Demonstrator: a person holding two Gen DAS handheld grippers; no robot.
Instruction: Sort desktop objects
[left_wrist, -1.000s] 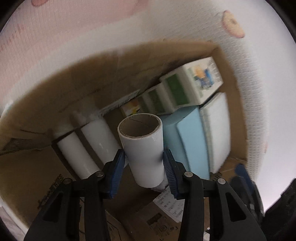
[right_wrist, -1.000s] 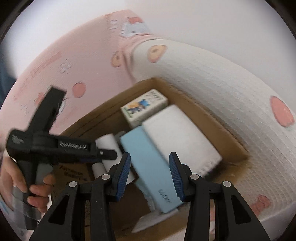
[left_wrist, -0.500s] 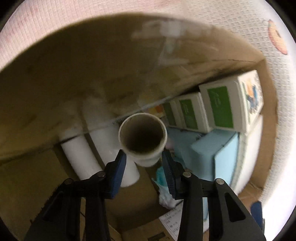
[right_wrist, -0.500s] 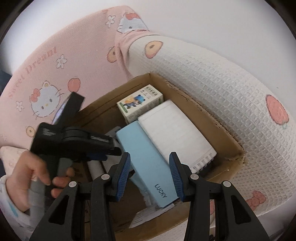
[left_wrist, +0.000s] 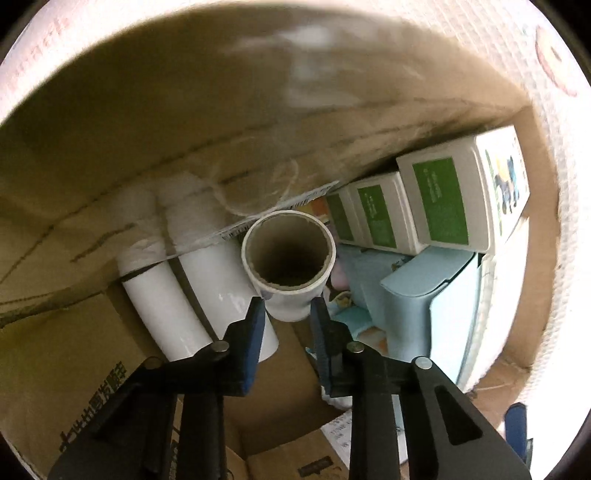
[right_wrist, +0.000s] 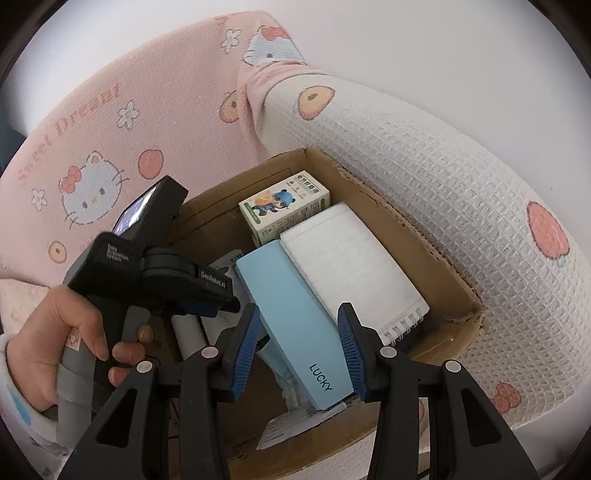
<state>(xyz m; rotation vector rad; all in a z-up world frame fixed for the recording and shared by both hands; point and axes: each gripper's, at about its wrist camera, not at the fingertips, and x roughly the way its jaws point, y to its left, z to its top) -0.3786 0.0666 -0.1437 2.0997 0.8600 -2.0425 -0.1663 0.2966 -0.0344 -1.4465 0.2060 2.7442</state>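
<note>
Gripping a white roll with a hollow cardboard core, the left tongs pinch its lower end between blue pads deep inside the cardboard box, the roll's open mouth turned toward the camera. Only this view shows what surrounds it: two more white rolls lie side by side just to its left against the box wall, and three green-labelled cartons stand in a row to its right, above a pale blue box. The right wrist view takes in the scene from above and outside, showing the person's left hand wrapped round the grey handle of the left tool, whose nose dips into the box and hides the held roll. From here the pale blue box reads "LUCKY" along its end, with a white spiral notebook lying beside it and a cartoon-printed carton behind. The right tongs hang spread above the box, pinching nothing. A pink cartoon-cat blanket and a white waffle-weave one lie around the box.
</note>
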